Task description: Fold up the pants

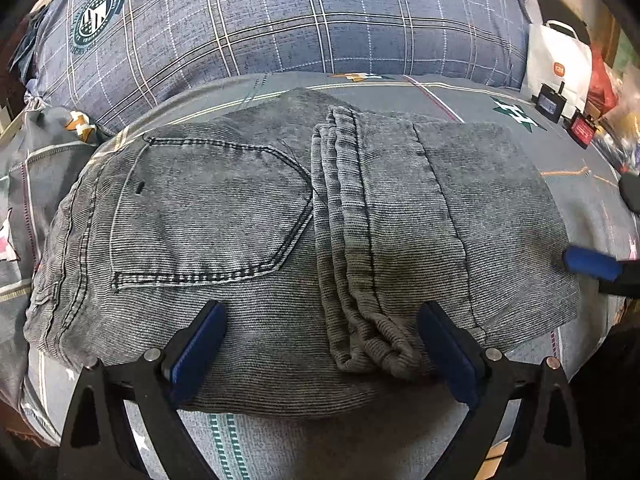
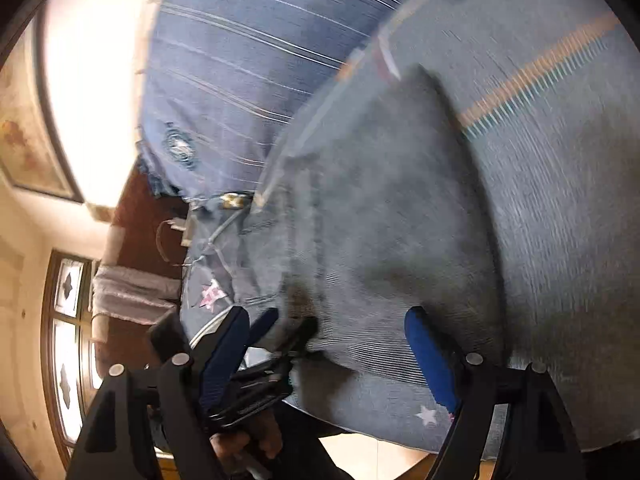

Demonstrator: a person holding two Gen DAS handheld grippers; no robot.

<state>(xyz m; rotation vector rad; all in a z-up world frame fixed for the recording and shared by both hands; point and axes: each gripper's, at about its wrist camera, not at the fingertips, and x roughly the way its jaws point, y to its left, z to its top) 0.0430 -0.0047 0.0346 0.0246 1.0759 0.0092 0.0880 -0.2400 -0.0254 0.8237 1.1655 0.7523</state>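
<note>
- Grey corduroy pants (image 1: 280, 240), already folded into a compact bundle, lie flat on a grey patterned bedsheet (image 1: 460, 92) in the left wrist view; a back pocket (image 1: 208, 212) faces up on the bundle's left half, and the stacked leg hems (image 1: 352, 240) run across its middle.
- The left gripper (image 1: 320, 344) sits at the near edge of the pants with its blue-padded fingers spread wide apart, one on each side of the hems, clamping nothing.
- At the right edge of the pants, one blue finger of the right gripper (image 1: 592, 264) touches the fabric.
- Behind the pants rests a blue plaid pillow (image 1: 280, 20) with a round green badge; a white paper bag (image 1: 560, 64) stands past the pants' far right corner.
- The right wrist view is tilted and motion-blurred: the pants (image 2: 380, 208) fill its middle, on the bedsheet (image 2: 560, 160), with the pillow (image 2: 240, 60) beyond them.
- The right gripper (image 2: 332, 344) hovers at the near edge of the pants, fingers wide apart and gripping nothing.
- The left gripper (image 2: 272, 332) shows just beside the pants' lower left edge, and a window (image 2: 68, 320) lies well beyond it.
</note>
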